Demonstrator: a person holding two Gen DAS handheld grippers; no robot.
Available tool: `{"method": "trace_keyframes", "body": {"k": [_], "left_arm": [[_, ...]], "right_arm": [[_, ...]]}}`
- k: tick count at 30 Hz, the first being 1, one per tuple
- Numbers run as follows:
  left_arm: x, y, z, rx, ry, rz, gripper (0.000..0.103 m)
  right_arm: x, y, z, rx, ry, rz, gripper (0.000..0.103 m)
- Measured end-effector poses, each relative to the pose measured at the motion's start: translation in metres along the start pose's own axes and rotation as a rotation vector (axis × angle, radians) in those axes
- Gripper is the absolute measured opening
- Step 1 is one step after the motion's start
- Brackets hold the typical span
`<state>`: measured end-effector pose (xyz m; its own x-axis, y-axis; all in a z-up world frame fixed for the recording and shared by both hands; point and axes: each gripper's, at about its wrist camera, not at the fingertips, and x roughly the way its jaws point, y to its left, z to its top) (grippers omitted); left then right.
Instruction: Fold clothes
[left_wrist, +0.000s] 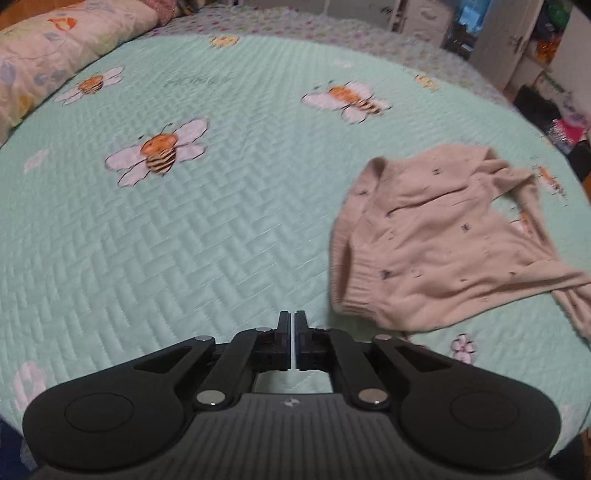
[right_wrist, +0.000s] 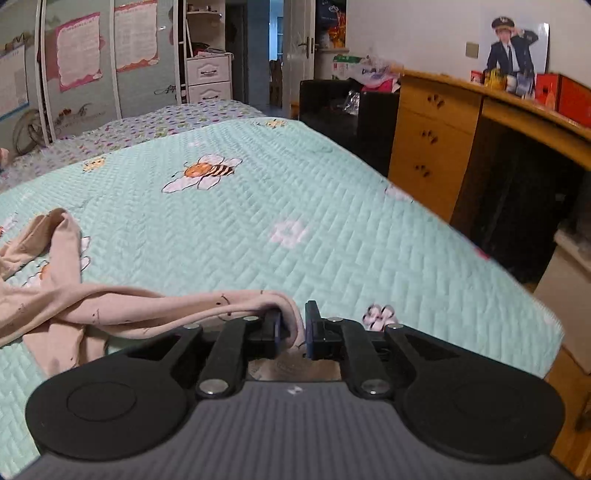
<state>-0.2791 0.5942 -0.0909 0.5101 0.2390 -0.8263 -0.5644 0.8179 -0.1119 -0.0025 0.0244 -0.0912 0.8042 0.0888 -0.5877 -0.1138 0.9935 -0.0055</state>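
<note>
Pink knit sweater (left_wrist: 447, 236) is seen spread and rumpled on the mint bee-print quilt (left_wrist: 221, 229), at about 2 o'clock from the left gripper (left_wrist: 294, 325), near but apart from it. Left jaws are pressed together, nothing between them, only quilt beneath. In the right wrist view, a sleeve end of the sweater (right_wrist: 155, 306) is draped between the right gripper's (right_wrist: 293, 321) fingers, jaws narrowly apart with fabric between; whether it is pinched cannot be told. The rest trails off toward 9 o'clock. A wooden desk (right_wrist: 461, 110) is seen at 2 o'clock.
</note>
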Motion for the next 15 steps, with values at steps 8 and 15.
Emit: {"method": "trace_keyframes", "body": {"k": [8,15], "left_arm": [[0.018,-0.01,-0.009,-0.15,-0.002,-0.106,0.049],[0.043,-0.002,-0.004,-0.347,0.068,-0.114,0.058]], "right_arm": [[-0.031,0.005,0.003,0.04,-0.056,0.044,0.013],[-0.05,0.012,0.004,0.049,-0.053,0.083,0.013]]}}
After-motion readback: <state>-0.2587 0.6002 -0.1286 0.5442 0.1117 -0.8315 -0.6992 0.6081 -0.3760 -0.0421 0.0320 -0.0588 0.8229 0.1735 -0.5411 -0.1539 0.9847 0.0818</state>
